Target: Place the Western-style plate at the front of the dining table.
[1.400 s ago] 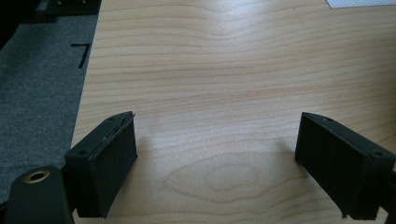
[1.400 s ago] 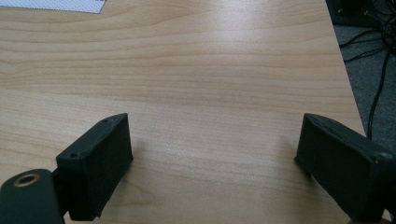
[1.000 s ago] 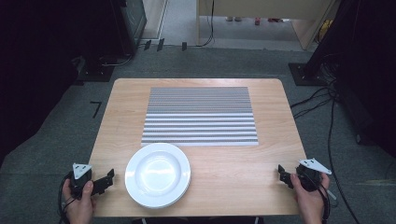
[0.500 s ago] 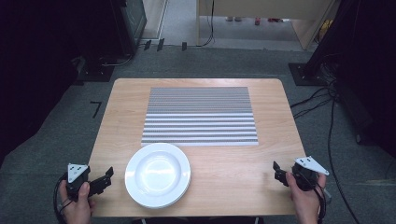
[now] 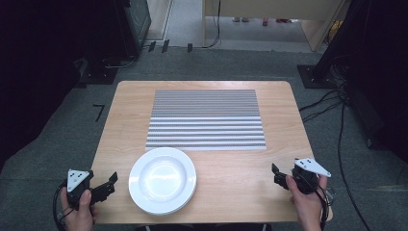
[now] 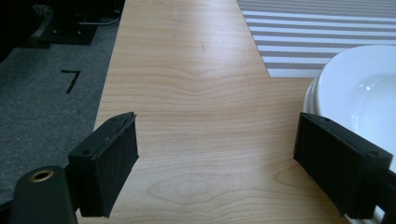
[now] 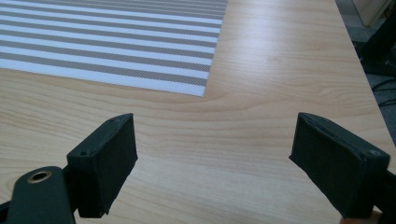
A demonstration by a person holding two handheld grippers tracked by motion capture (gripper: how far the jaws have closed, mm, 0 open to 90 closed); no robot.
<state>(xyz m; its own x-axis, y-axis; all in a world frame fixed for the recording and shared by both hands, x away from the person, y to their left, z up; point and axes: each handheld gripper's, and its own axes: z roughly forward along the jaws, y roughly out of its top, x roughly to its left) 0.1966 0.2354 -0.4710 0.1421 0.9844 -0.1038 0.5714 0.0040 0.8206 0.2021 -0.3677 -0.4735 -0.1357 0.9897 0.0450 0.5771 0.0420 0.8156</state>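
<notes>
White plate [image 5: 162, 180] on desk [image 5: 226, 163], near front edge, just in front of striped mat [image 5: 207, 119], rim slightly overlapping mat edge. Left gripper [image 5: 107, 185] at desk's front-left corner, jaws spread wide, empty, right jaw just beside plate rim. Right gripper [image 5: 278, 175] at front-right, released, holding nothing, well apart from plate.

plate [image 6: 355, 93]: cut by right edge | striped mat [image 7: 107, 42]: cut top, left
</notes>
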